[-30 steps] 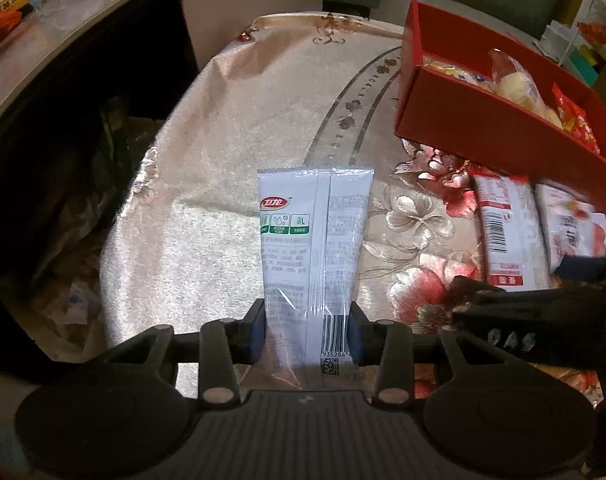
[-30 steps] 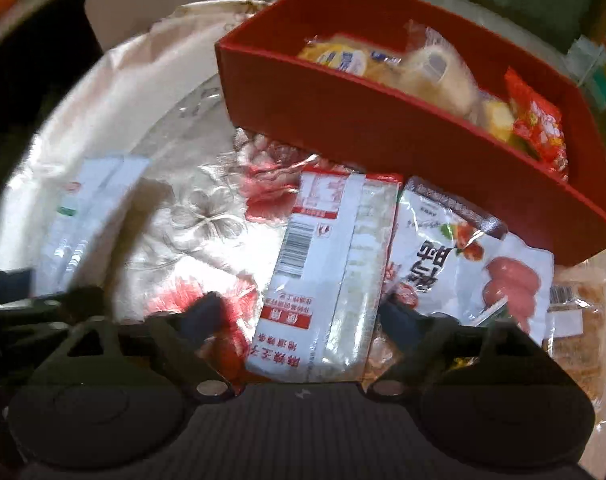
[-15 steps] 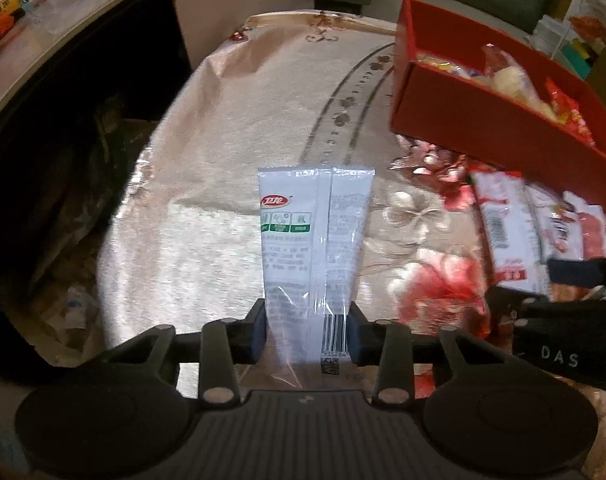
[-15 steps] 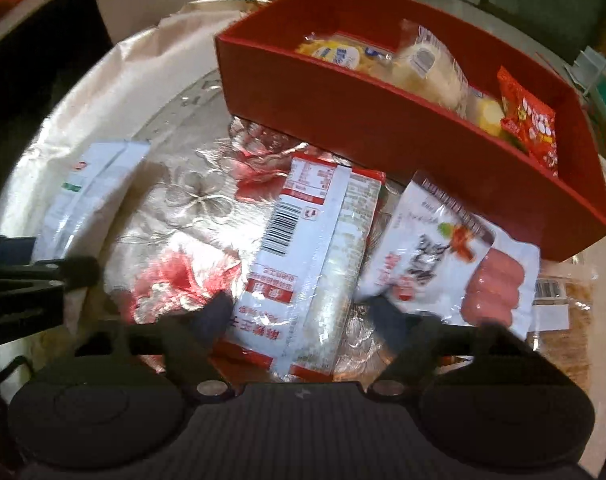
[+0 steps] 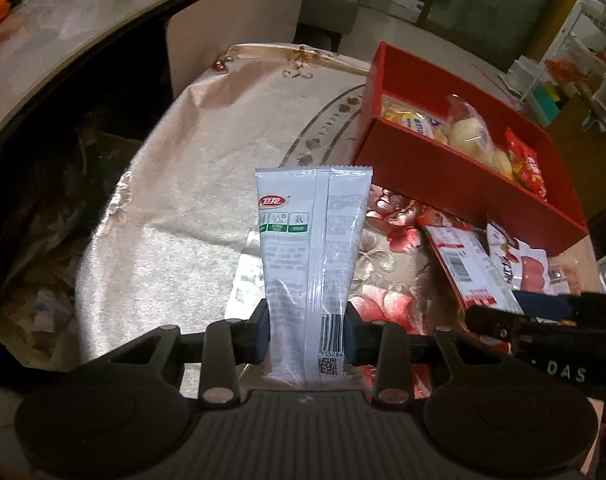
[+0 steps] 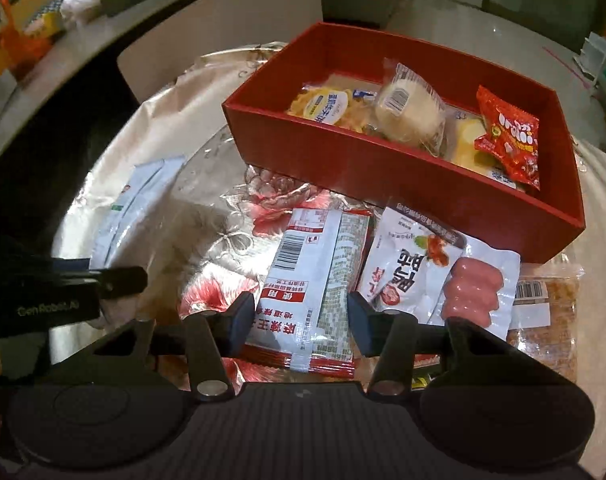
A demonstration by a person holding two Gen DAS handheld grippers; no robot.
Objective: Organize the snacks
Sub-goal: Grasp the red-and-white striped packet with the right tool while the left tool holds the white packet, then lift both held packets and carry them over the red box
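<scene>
Left wrist view: left gripper fingers clamped on the white packet, held above the desk; right gripper fingers have just closed onto the red-and-white packet, lying just beside the red box

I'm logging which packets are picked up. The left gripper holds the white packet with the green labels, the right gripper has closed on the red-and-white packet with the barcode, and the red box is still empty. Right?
Not quite: the red box is not empty. The right wrist view shows several snacks in it, among them a small red packet. The rest stands: the left gripper holds the white packet, and the right gripper, whose jaws have just been closing, grips the red-and-white packet.
</scene>
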